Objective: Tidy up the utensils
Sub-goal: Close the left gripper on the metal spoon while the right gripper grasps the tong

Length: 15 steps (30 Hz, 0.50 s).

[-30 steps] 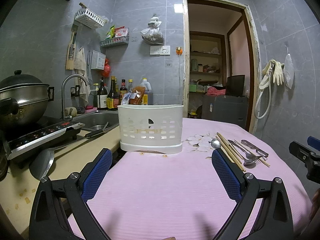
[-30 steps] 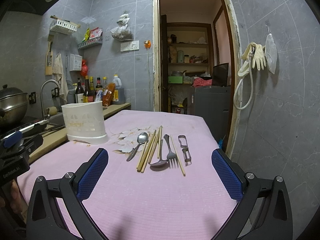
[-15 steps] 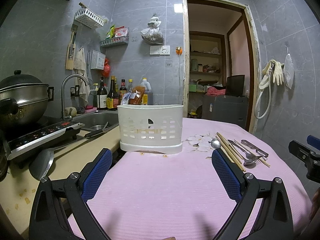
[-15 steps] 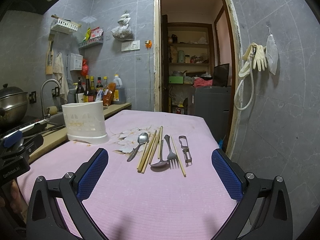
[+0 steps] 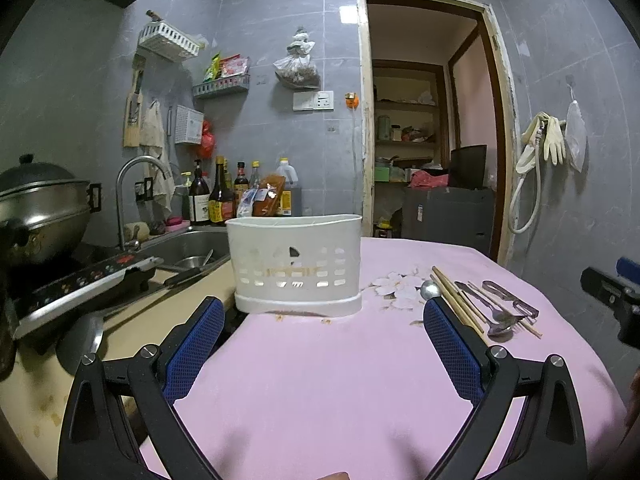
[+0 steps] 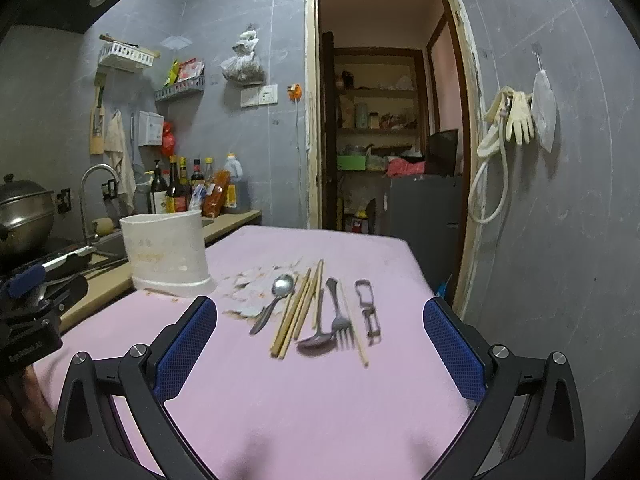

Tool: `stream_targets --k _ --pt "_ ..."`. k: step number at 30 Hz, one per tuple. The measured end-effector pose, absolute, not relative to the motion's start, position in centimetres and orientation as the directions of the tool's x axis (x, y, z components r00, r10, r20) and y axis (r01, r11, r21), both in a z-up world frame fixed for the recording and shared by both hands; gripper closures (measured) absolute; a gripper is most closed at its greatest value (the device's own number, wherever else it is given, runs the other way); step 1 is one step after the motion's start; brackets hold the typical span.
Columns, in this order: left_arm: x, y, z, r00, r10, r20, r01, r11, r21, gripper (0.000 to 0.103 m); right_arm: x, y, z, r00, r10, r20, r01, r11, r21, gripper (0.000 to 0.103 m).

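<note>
Lying loose in a row on the pink-covered surface, toward its right edge, the utensils are all thin, stiff and light: a silver spoon nearest the holder, wooden chopsticks beside it, a second, darker spoon with its bowl toward the near edge, a fork, one more single chopstick, and a metal peeler farthest right. By my judgement the polished metal pieces will be slippery and sit flat, so each wants pinching across the handle near mid-length, where it balances; the chopsticks touch one another and may roll. The white slotted holder stands upright near the surface's left edge, well apart from the row, and looks like light plastic that could slide if nudged.

Both tools are spread wide and pinching nothing: the left tool faces the holder, the right tool faces the utensils, both short of them.

Faint orange marking shows on the holder's wall, unreadable. Bottle labels on the far counter are too small to read, as is white lettering on the left tool's body in the right wrist view
</note>
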State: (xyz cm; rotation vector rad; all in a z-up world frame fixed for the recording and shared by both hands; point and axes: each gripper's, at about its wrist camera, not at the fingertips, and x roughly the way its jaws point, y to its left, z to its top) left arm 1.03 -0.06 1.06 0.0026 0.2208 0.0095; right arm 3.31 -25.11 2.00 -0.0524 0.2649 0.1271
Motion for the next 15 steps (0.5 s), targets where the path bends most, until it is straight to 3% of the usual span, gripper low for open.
stream_targets --k 8,15 --pt "4.8 -1.4 3.5 0.967 -0.049 -0.249 0.056 0.998 0.02 0.005 6.5 -26.8 3.9 0.961 0.123 -0.247 -0.145 0.987 -0.073 0.0" --pt "8.7 -3.4 5.2 0.941 -0.124 -0.316 0.144 0.989 0.041 0.005 11.8 -28.3 4.3 0.931 0.148 -0.334 -0.191 0.977 -0.099 0.0"
